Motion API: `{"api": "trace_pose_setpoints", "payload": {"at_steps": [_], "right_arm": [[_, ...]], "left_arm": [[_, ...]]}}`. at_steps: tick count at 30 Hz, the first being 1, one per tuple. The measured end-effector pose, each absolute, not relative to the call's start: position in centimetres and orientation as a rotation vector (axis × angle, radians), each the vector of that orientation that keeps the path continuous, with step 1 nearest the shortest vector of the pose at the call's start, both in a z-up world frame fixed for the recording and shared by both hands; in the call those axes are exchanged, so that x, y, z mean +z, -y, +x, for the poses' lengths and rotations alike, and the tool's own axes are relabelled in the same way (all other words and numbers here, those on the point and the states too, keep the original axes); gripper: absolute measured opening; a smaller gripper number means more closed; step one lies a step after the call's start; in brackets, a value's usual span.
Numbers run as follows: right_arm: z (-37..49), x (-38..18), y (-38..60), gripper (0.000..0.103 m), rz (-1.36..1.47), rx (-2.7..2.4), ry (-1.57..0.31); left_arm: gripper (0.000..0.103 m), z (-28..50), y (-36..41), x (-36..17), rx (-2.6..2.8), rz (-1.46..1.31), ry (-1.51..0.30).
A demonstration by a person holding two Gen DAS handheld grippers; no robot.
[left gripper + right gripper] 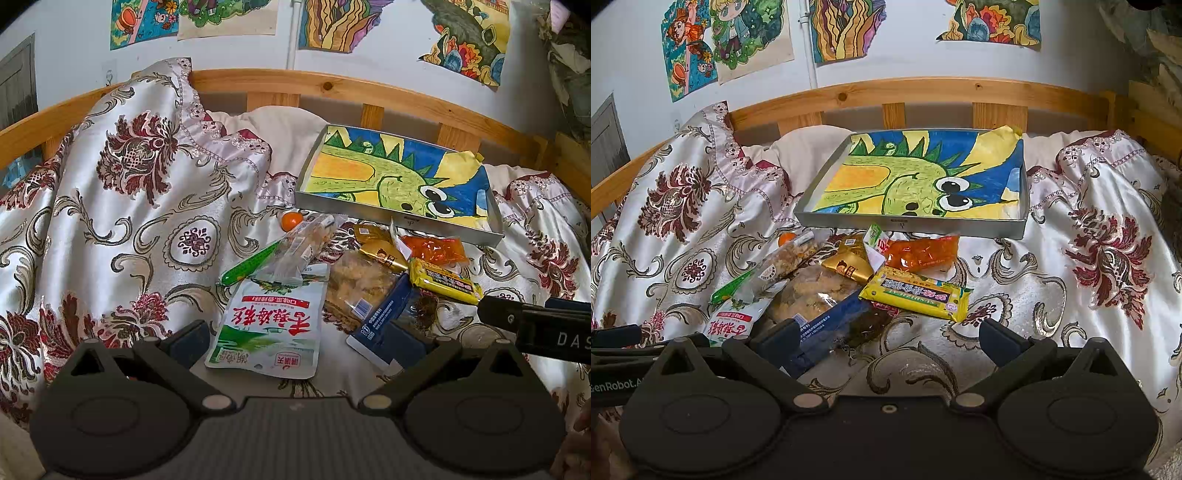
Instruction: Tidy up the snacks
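From the left wrist, we see our left gripper [297, 341] spread wide and holding nothing, over the white-green pouch [269, 325]. The snack pile lies on the floral bedspread [110, 206], just in front of the metal tray [402, 221] lined with a dinosaur drawing.

From the right wrist, our right gripper [892, 341] is also spread and empty. The yellow snack bar [916, 293] and orange packet [921, 253] lie just in front of the tray [912, 223].

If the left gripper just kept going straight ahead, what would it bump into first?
Probably the white-and-green snack pouch, which lies between the open jaws of the left gripper; behind it comes the clear-wrapped snack. Depth is hard to judge.
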State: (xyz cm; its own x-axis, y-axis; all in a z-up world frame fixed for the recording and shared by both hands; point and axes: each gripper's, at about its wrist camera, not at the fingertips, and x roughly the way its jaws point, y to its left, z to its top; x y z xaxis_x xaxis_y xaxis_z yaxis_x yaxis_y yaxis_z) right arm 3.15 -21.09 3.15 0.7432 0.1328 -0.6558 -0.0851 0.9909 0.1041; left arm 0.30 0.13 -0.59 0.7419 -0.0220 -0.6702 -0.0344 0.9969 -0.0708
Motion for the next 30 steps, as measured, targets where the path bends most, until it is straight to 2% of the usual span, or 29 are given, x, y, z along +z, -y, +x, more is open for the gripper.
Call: {"api": "trace_pose_setpoints", "payload": {"at_steps": [20, 30], "right_arm": [[3.2, 3.1, 21.1, 0.102, 0.070, 0.119, -0.726], [3.5, 2.9, 20.9, 0.102, 0.071, 0.125, -0.746]], "left_arm": [[0.103, 0.0, 0.1, -1.0, 0.014, -0.082, -0.747], [0.102, 1.5, -0.8, -1.1, 0.006, -0.150, -0.843]]}}
